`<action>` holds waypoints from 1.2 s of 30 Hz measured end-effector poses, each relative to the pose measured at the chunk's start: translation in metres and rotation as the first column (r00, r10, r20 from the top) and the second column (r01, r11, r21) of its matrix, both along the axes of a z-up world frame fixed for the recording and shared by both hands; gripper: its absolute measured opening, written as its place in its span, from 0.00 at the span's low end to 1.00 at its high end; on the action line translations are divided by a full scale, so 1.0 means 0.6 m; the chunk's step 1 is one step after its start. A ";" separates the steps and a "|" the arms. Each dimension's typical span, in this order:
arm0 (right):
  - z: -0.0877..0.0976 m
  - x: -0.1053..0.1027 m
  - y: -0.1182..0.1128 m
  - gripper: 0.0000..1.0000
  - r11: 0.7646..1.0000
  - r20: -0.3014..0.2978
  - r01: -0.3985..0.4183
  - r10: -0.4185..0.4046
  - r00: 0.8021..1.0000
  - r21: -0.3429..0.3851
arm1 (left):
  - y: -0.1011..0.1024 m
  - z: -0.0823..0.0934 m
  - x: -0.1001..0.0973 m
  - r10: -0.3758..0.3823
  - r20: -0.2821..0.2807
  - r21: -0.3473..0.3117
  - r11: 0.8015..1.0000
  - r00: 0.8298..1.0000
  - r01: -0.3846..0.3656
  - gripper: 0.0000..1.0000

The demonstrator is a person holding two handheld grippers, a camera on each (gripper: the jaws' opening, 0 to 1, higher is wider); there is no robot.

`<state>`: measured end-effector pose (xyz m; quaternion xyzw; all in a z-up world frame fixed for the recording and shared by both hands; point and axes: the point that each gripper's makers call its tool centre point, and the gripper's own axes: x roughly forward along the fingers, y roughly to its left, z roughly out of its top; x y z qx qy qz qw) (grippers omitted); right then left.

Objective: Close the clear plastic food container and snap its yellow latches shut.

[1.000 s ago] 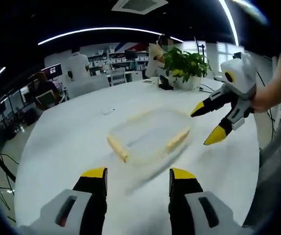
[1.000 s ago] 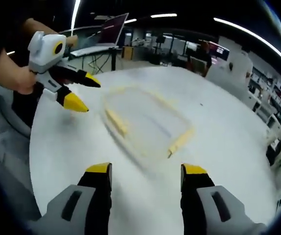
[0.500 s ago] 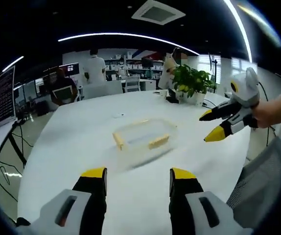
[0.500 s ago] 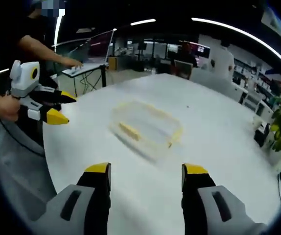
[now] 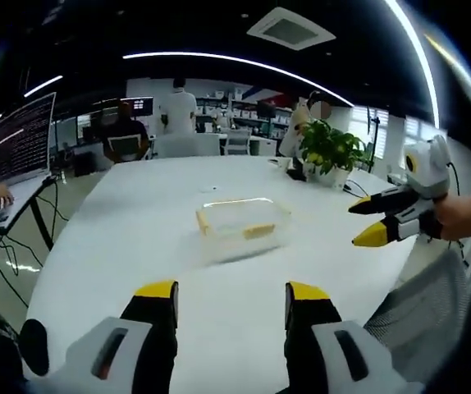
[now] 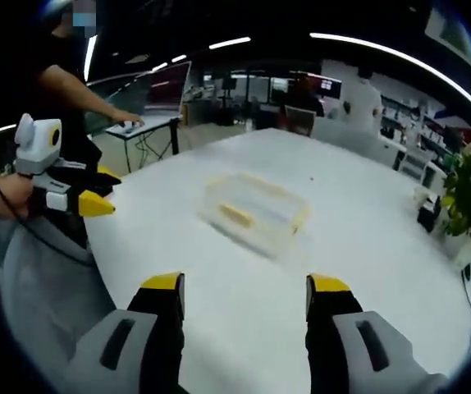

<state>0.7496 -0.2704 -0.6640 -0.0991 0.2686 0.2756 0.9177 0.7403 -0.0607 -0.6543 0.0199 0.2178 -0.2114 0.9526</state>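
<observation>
On the white bench [image 5: 121, 238], left gripper view, the container [image 5: 242, 226] sits beyond the empty, spread left claw [image 5: 231, 295]; right claw [image 5: 372, 220] beside it, parted. Right gripper view: container [image 6: 256, 212] beyond the empty, spread right claw [image 6: 246, 289].

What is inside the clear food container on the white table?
Nothing shows through the clear walls of the container, which sits directly on the white table. Its yellow latches hide small parts of the interior, and blur rules out judging any thin or transparent contents.
</observation>
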 end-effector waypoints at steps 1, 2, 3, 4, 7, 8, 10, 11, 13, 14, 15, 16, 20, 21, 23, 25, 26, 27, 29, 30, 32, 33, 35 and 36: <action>-0.001 -0.009 -0.001 0.56 1.000 -0.002 0.008 -0.008 1.000 0.005 | 0.000 0.011 -0.001 0.003 0.022 0.000 1.000 1.000 -0.003 0.48; -0.002 -0.014 -0.002 0.56 1.000 -0.004 0.012 -0.011 1.000 0.007 | 0.001 0.016 -0.001 0.009 0.029 -0.004 1.000 1.000 -0.009 0.48; -0.006 -0.022 -0.004 0.56 1.000 -0.010 0.017 -0.017 1.000 0.010 | 0.003 0.021 -0.003 0.018 0.032 -0.010 1.000 0.999 -0.018 0.48; -0.008 -0.028 -0.004 0.56 1.000 -0.015 0.019 -0.019 1.000 0.011 | 0.003 0.022 -0.004 0.020 0.033 -0.011 1.000 0.999 -0.020 0.48; -0.010 -0.041 -0.007 0.56 0.999 -0.020 0.031 -0.030 0.999 0.018 | 0.006 0.027 -0.012 0.028 0.037 -0.011 1.000 0.999 -0.028 0.48; -0.010 -0.045 -0.008 0.56 0.999 -0.021 0.038 -0.037 0.999 0.025 | 0.006 0.029 -0.015 0.028 0.039 -0.008 1.000 0.999 -0.027 0.48; -0.007 -0.050 -0.008 0.56 0.999 -0.015 0.042 -0.042 0.999 0.034 | 0.007 0.031 -0.022 0.027 0.042 -0.006 1.000 0.999 -0.027 0.48; -0.006 -0.052 -0.008 0.56 0.998 -0.012 0.045 -0.044 0.999 0.036 | 0.007 0.031 -0.024 0.027 0.042 -0.006 1.000 0.999 -0.026 0.48; -0.003 -0.059 -0.008 0.56 0.998 -0.006 0.051 -0.050 0.999 0.042 | 0.006 0.031 -0.031 0.024 0.040 -0.004 1.000 0.999 -0.024 0.49; -0.002 -0.062 -0.008 0.56 0.997 -0.003 0.055 -0.055 0.998 0.048 | 0.007 0.033 -0.034 0.027 0.041 -0.008 1.000 0.999 -0.026 0.49; -0.003 -0.064 -0.008 0.55 0.997 -0.006 0.061 -0.060 0.998 0.053 | 0.008 0.035 -0.036 0.031 0.043 -0.012 0.999 0.999 -0.030 0.49; -0.004 -0.069 -0.007 0.55 0.996 -0.014 0.067 -0.067 0.998 0.062 | 0.010 0.036 -0.038 0.035 0.045 -0.014 0.999 0.998 -0.035 0.49; 0.000 -0.079 0.002 0.55 0.994 -0.001 0.060 -0.060 0.998 0.087 | 0.012 0.032 -0.042 0.043 0.043 -0.017 0.999 0.998 -0.042 0.49; 0.000 -0.082 0.004 0.56 0.994 -0.002 0.059 -0.059 0.998 0.096 | 0.013 0.032 -0.043 0.044 0.042 -0.018 0.999 0.998 -0.043 0.49; 0.002 -0.085 0.008 0.56 0.993 0.000 0.055 -0.056 0.998 0.106 | 0.013 0.031 -0.048 0.045 0.044 -0.021 0.999 0.998 -0.045 0.49; 0.007 -0.082 0.009 0.56 0.992 0.016 0.055 -0.057 0.998 0.110 | 0.013 0.030 -0.049 0.043 0.051 -0.022 0.999 0.998 -0.042 0.49; 0.006 -0.082 0.008 0.57 0.992 0.015 0.058 -0.060 0.998 0.112 | 0.013 0.028 -0.050 0.045 0.049 -0.022 0.999 0.998 -0.044 0.49; 0.004 -0.082 0.007 0.57 0.991 0.012 0.062 -0.064 0.998 0.115 | 0.014 0.025 -0.051 0.048 0.045 -0.021 0.999 0.998 -0.047 0.49; -0.001 -0.087 0.002 0.56 0.992 0.008 0.068 -0.069 0.998 0.110 | 0.014 0.023 -0.055 0.053 0.048 -0.018 0.998 0.997 -0.053 0.49; -0.002 -0.089 0.001 0.56 0.992 0.010 0.068 -0.069 0.998 0.106 | 0.015 0.023 -0.055 0.055 0.052 -0.016 0.998 0.997 -0.054 0.49; 0.000 -0.091 0.003 0.56 0.993 0.018 0.061 -0.064 0.998 0.101 | 0.015 0.026 -0.055 0.061 0.066 -0.011 0.998 0.996 -0.060 0.49; -0.001 -0.090 0.003 0.56 0.993 0.016 0.060 -0.062 0.998 0.100 | 0.016 0.027 -0.055 0.065 0.069 -0.015 0.998 0.996 -0.064 0.49; -0.008 -0.090 0.004 0.56 0.994 0.002 0.057 -0.058 0.998 0.092 | 0.016 0.027 -0.055 0.069 0.062 -0.026 0.997 0.996 -0.067 0.49; -0.009 -0.091 0.004 0.56 0.995 0.002 0.055 -0.055 0.998 0.087 | 0.016 0.027 -0.055 0.070 0.062 -0.034 0.997 0.996 -0.068 0.49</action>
